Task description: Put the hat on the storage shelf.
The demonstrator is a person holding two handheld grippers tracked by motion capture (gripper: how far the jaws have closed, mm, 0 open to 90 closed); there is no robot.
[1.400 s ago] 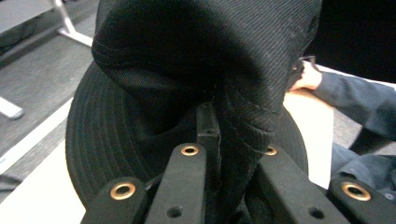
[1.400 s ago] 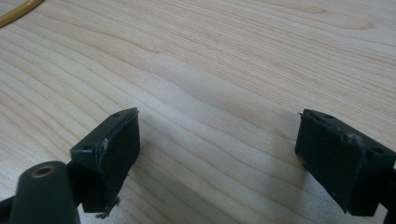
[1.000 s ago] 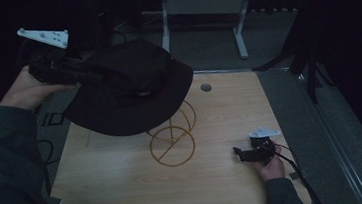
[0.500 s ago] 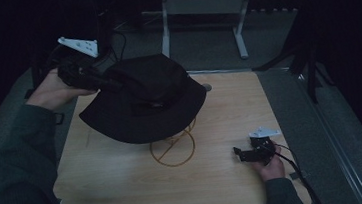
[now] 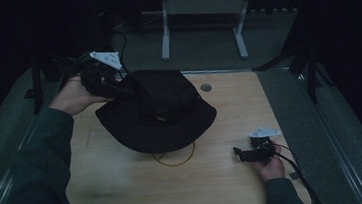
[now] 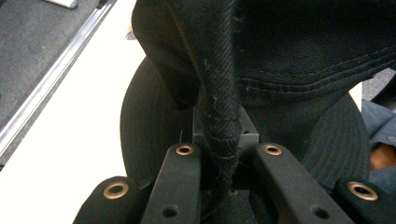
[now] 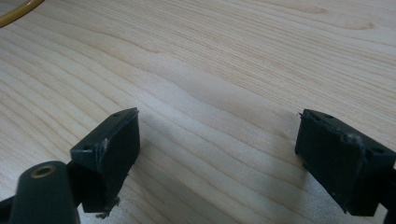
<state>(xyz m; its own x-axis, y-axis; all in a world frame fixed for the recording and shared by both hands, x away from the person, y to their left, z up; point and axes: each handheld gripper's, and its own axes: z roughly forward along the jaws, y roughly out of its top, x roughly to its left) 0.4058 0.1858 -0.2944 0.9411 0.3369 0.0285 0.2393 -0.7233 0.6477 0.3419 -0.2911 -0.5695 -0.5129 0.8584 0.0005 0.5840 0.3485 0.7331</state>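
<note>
My left gripper [image 5: 117, 86] pinches the brim of the black bucket hat [image 5: 162, 111], its jaws just easing apart a little with the fabric between them. The hat sits mid-table [image 5: 128, 197] over a yellow ring [image 5: 174, 161]. My right gripper [image 5: 242, 154] rests near right, jaws wide, holding nothing.

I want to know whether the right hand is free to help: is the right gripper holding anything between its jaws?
No: in the right gripper view the right gripper has its jaws wide apart over the bare wooden table.
</note>
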